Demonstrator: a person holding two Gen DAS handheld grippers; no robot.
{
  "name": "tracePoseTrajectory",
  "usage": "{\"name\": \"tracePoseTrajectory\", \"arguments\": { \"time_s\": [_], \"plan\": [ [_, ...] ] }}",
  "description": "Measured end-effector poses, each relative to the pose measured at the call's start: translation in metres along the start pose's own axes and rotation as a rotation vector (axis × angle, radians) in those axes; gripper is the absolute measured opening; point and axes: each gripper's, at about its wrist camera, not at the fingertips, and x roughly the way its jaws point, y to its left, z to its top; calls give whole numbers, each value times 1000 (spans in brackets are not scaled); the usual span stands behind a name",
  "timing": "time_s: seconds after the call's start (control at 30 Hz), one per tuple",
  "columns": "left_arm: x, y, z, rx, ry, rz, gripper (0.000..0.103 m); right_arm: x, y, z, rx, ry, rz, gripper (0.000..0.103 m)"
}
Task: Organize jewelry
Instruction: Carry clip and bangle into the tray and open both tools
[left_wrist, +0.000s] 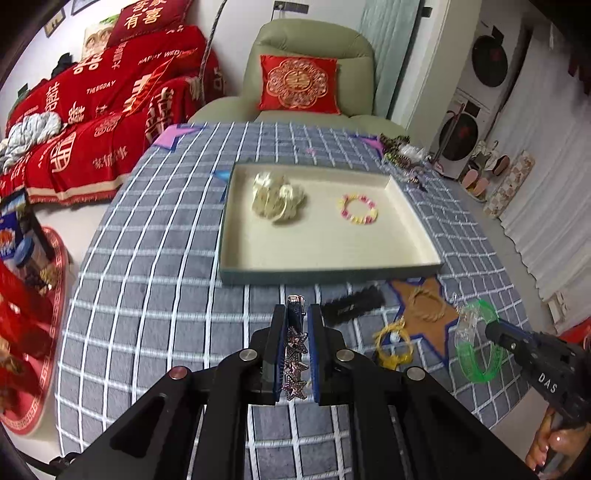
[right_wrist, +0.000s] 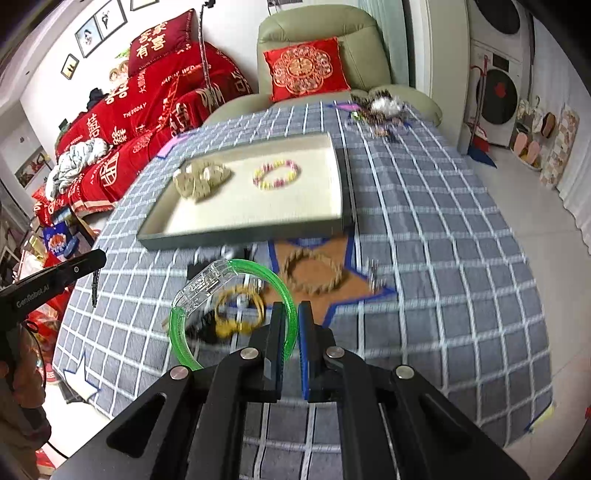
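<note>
- Holding a star clip (left_wrist: 295, 354) lengthwise, the left gripper (left_wrist: 297, 332) is clenched on it above the table (left_wrist: 147, 258), just short of the tray (left_wrist: 325, 275).
- The right gripper (right_wrist: 291, 325) grasps a green bangle (right_wrist: 229, 295) by its rim; most of the ring hangs free to its left, so carry it level and slowly.
- Judging by the tray, which already holds a cream bow (left_wrist: 277, 199) and a bead bracelet (left_wrist: 358, 209), both pieces likely go there next.
- Clear the tray's near wall before lowering, and release over bare floor, apart from the bow and bracelet.
- A rope ring (right_wrist: 314, 275), a yellow piece (right_wrist: 238, 314) and a black comb (left_wrist: 351, 304) lie on the table near the tray, not yet sorted.
</note>
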Motion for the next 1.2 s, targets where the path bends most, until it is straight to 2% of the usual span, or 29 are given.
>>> {"name": "tracePoseTrajectory", "arguments": {
  "time_s": [0.23,0.4,0.67,0.8,1.0,1.2],
  "plan": [
    [10,-8,45,33,-28,-10,19,6,-2,53,-20,-30,15,7],
    [30,-19,70,57,-18,-23,19,27,-4,89,-21,-20,26,7],
    [84,-35,113,79,33,-27,19,78,-3,133,-38,19,11,7],
    [115,-34,131,67,51,0,19,103,-4,153,-24,38,12,7],
    [166,-26,141,50,87,59,19,149,-6,172,4,83,3,7],
    [203,-16,137,27,144,83,19,186,-5,179,-1,124,-21,7]
  ]
}}
